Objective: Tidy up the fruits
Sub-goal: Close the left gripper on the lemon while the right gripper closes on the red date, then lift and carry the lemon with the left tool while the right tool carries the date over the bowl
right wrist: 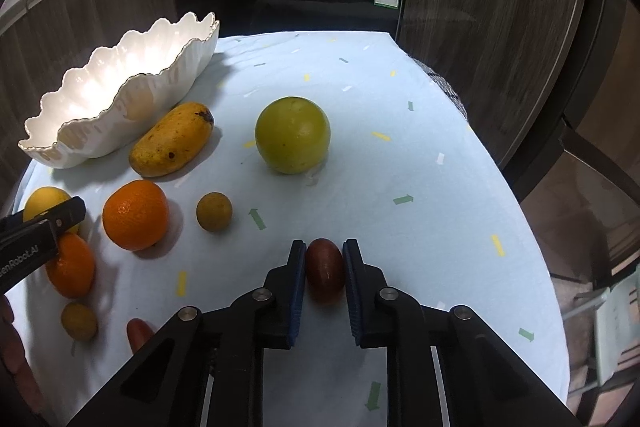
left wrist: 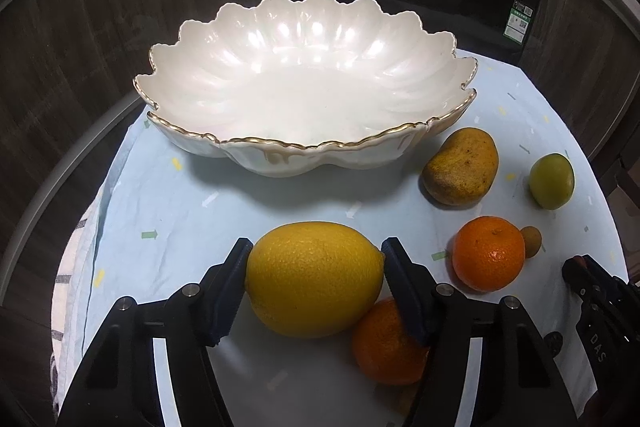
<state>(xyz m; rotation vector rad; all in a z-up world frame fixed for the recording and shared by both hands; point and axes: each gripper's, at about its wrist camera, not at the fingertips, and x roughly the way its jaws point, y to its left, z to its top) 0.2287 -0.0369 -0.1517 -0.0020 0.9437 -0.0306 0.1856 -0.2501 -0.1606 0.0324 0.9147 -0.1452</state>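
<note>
the left claw [left wrist: 314,269] pinches a big yellow lemon [left wrist: 314,279] on the counter [left wrist: 160,211], one pad on each end of the fruit. a small orange [left wrist: 386,343] lies touching the lemon at its right. the right claw [right wrist: 325,261] is pressed together on a small dark red fruit [right wrist: 325,271] that rests on the pale blue cloth. further out lie another orange [right wrist: 135,214], a mango [right wrist: 172,139], a round green fruit [right wrist: 293,135] and a small brownish fruit [right wrist: 214,211]. the white scalloped bowl [left wrist: 436,67] stands at the back left, with no fruit in it.
</note>
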